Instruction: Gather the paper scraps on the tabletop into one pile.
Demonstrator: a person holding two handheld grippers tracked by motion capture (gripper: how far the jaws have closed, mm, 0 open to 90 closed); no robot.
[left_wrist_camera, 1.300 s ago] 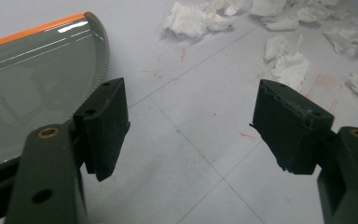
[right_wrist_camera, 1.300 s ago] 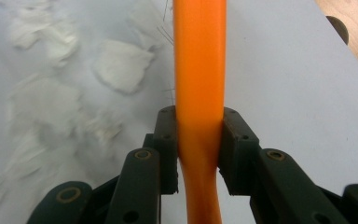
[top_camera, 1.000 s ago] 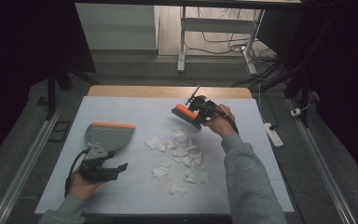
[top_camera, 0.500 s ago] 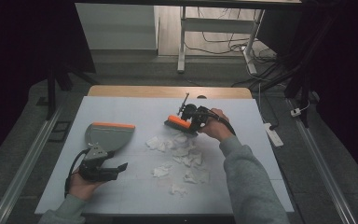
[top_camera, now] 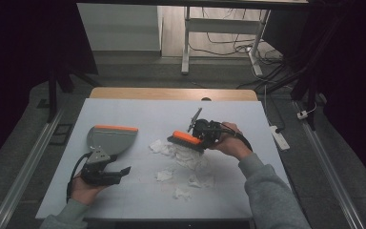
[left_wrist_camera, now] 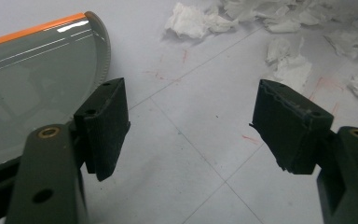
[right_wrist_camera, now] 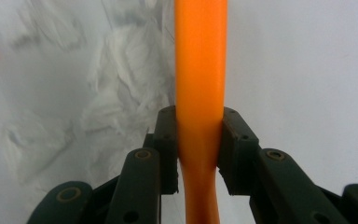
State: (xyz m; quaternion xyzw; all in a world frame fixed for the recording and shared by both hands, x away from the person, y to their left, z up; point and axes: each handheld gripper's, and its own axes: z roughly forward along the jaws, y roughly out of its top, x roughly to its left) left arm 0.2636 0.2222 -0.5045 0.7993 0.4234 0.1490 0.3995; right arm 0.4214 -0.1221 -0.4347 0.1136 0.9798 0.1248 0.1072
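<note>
High view: crumpled white tissue scraps lie scattered mid-table on the white table sheet, between the grey plastic dustpan with orange lip, nothing visible inside, and the orange-backed hand brush. Right gripper clamps the brush, bristles touching scraps. Left gripper jaws wide, nothing between, dustpan just beside.

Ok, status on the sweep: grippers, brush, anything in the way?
Right gripper shut on brush, at paper scraps. Left gripper open beside dustpan. Nothing between pile and pan.
</note>
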